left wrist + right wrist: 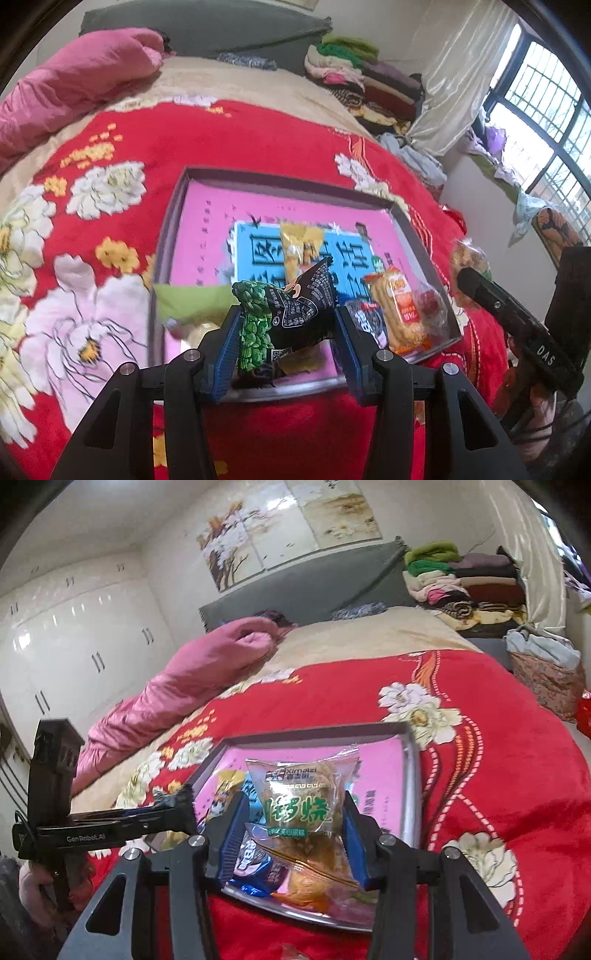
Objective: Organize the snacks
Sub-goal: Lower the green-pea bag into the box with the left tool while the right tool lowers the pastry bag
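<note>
Both hands are carrying snacks toward the tray now. The left gripper (286, 332) is clamping a black-and-green packet (284, 314), holding it upright just above the near edge of the tray (288, 177), at 6 o'clock in the left wrist view. The orange biscuit pack (397, 310) is already lying in the tray at 3 o'clock, a yellow packet (301, 240) is sitting near the middle. Over on the other side, the right gripper (291, 834) is squeezing a clear pastry packet (301, 797), hovering over the tray's near corner with a blue wrapper (255, 864) just beneath. So it looks like the placing step, 2 items at once. Next, each packet needs lowering into a free patch of pink floor before the jaws are parting, likely the far half at 12 o'clock.
</note>
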Action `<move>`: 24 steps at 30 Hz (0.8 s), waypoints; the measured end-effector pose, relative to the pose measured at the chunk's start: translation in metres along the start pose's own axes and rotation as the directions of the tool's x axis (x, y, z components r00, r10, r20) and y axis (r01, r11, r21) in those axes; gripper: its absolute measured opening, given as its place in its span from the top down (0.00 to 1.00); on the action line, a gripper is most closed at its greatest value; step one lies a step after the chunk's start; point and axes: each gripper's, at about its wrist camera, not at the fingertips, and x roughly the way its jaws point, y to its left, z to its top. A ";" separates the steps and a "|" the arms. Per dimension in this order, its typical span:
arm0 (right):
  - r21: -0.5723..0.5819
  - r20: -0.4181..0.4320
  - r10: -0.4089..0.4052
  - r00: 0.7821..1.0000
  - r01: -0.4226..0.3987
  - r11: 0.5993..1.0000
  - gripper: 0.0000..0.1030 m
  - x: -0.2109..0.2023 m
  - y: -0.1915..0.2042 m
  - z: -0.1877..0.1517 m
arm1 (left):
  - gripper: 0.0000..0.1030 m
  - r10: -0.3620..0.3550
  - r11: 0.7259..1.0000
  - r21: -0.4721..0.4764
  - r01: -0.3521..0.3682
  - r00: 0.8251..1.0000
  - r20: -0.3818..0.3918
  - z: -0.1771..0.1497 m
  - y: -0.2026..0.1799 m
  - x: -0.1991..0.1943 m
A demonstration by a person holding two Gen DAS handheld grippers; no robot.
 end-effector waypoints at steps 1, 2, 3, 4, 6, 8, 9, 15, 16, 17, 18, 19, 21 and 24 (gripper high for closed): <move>-0.012 -0.008 -0.001 1.000 0.001 1.000 0.53 0.003 0.003 -0.001 | 0.51 0.007 1.000 0.005 -0.007 1.000 -0.007 -0.002 -0.002 0.002; -0.028 -0.018 -0.007 1.000 0.006 1.000 0.53 0.006 0.007 -0.003 | 0.51 0.012 1.000 0.009 -0.012 1.000 -0.012 -0.003 -0.003 0.004; -0.038 -0.026 -0.008 1.000 0.007 0.999 0.53 0.009 0.010 -0.004 | 0.51 0.016 1.000 0.012 -0.016 1.000 -0.018 -0.004 -0.004 0.005; -0.045 -0.036 -0.005 0.999 0.004 0.999 0.53 0.013 0.012 -0.005 | 0.51 0.020 1.000 0.015 -0.019 1.000 -0.023 -0.005 -0.005 0.007; -0.057 -0.044 -0.001 0.999 -0.002 0.998 0.53 0.017 0.016 -0.006 | 0.51 0.046 0.998 0.034 -0.045 0.998 -0.031 -0.007 -0.007 0.010; -0.071 -0.049 -0.002 0.999 -0.002 0.997 0.53 0.019 0.018 -0.006 | 0.51 0.066 0.997 0.048 -0.064 0.997 -0.038 -0.008 -0.009 0.012; -0.078 -0.050 -0.003 0.999 -0.001 0.997 0.53 0.020 0.020 -0.007 | 0.51 0.066 0.997 0.048 -0.064 0.997 -0.042 -0.009 -0.009 0.013; -0.102 -0.049 -0.038 0.998 0.033 0.994 0.53 0.024 0.020 -0.007 | 0.51 0.070 0.997 0.044 -0.068 0.996 -0.049 -0.009 -0.007 0.017; -0.100 -0.044 -0.045 0.998 0.040 0.994 0.53 0.024 0.019 -0.006 | 0.51 0.074 0.996 0.044 -0.072 0.996 -0.047 -0.008 -0.007 0.017; -0.096 -0.041 -0.051 0.998 0.047 0.994 0.53 0.024 0.017 -0.006 | 0.51 0.077 0.996 0.043 -0.075 0.996 -0.047 -0.008 -0.006 0.017; -0.094 -0.039 -0.055 0.998 0.051 0.994 0.53 0.024 0.017 -0.005 | 0.51 0.080 0.996 0.042 -0.078 0.996 -0.047 -0.008 -0.006 0.018; -0.096 -0.038 -0.059 0.998 0.055 0.994 0.53 0.025 0.016 -0.004 | 0.51 0.082 0.996 0.041 -0.080 0.995 -0.048 -0.008 -0.005 0.019; -0.103 -0.042 -0.059 0.997 0.054 0.993 0.53 0.027 0.018 -0.004 | 0.51 0.082 0.996 0.038 -0.080 0.995 -0.047 -0.007 -0.005 0.020; -0.109 -0.048 -0.052 0.997 0.047 0.993 0.53 0.029 0.022 -0.005 | 0.51 0.086 0.996 0.043 -0.084 0.995 -0.046 -0.006 -0.006 0.021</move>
